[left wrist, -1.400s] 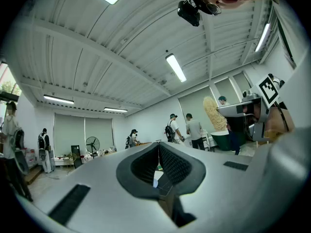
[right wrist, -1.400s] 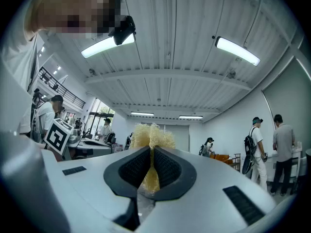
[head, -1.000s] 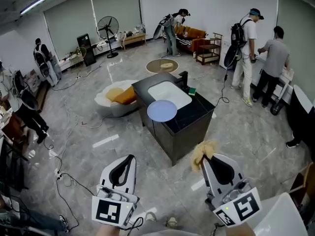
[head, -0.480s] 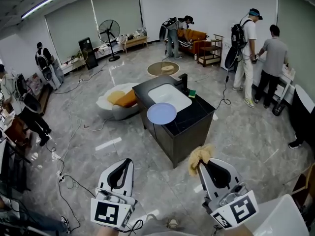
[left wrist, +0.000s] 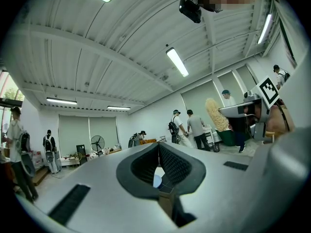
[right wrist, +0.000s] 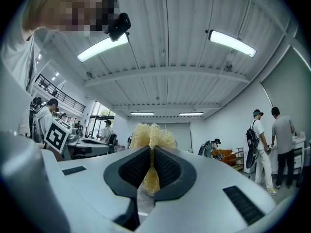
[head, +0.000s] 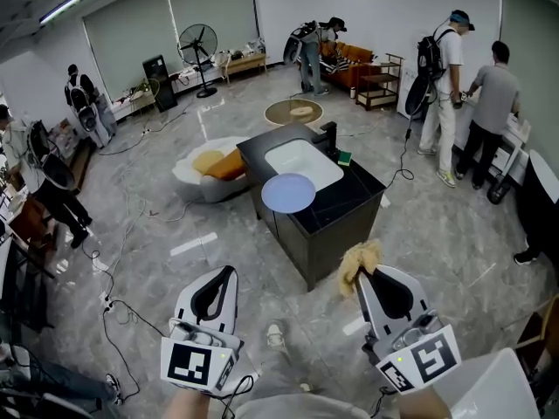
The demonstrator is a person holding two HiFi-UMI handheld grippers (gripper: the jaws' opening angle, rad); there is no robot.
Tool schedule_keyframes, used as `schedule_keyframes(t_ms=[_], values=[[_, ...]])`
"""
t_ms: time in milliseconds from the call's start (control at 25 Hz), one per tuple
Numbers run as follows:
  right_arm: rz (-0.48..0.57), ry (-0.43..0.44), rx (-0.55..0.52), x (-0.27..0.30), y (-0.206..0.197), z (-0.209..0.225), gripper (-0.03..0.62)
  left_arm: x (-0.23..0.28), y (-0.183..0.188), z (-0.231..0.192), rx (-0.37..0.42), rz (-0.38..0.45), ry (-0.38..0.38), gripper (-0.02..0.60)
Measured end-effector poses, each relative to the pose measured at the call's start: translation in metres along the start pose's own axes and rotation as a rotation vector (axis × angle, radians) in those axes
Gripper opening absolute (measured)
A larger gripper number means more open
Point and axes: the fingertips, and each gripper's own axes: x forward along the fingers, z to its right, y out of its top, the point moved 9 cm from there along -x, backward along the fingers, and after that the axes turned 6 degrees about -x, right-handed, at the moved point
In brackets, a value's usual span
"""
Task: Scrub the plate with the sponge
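A light blue plate [head: 288, 193] lies on the near left corner of a black counter [head: 349, 203], beside its white sink [head: 301, 164]. Both grippers hang low over the floor, well short of the counter. My right gripper [head: 360, 273] is shut on a yellow fibrous sponge [head: 358, 258], which sticks out above the jaws in the right gripper view as well, the sponge [right wrist: 151, 135] pinched in the gripper [right wrist: 152, 166]. My left gripper [head: 229, 271] is shut and empty. In the left gripper view, a sliver of the plate [left wrist: 156, 179] shows behind the shut gripper [left wrist: 158, 159].
A black faucet [head: 327, 135] and a small green item [head: 342, 158] stand at the sink's far side. A white seat with yellow cushions [head: 210, 168] lies left of the counter. Cables [head: 113, 312] trail over the floor at left. People [head: 450, 77] stand at the right wall.
Both grippers keep their pose and the sponge stays gripped. The view has shifted slightly, and a shoe has come into sight on the floor between the grippers.
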Motion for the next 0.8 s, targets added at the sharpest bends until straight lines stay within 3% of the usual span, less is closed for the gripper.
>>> schedule_keyframes(t_ms=[400,800], values=[[-0.031,-0.001,-0.012,0.057,-0.036,0.028,0.048,0.059,-0.036,-0.028,-0.02,-0.02,-0.013,0.021],[-0.101,-0.024,0.013,0.163,-0.07,0.066,0.048,0.156,-0.058,-0.097,-0.028,-0.059,-0.042,0.021]])
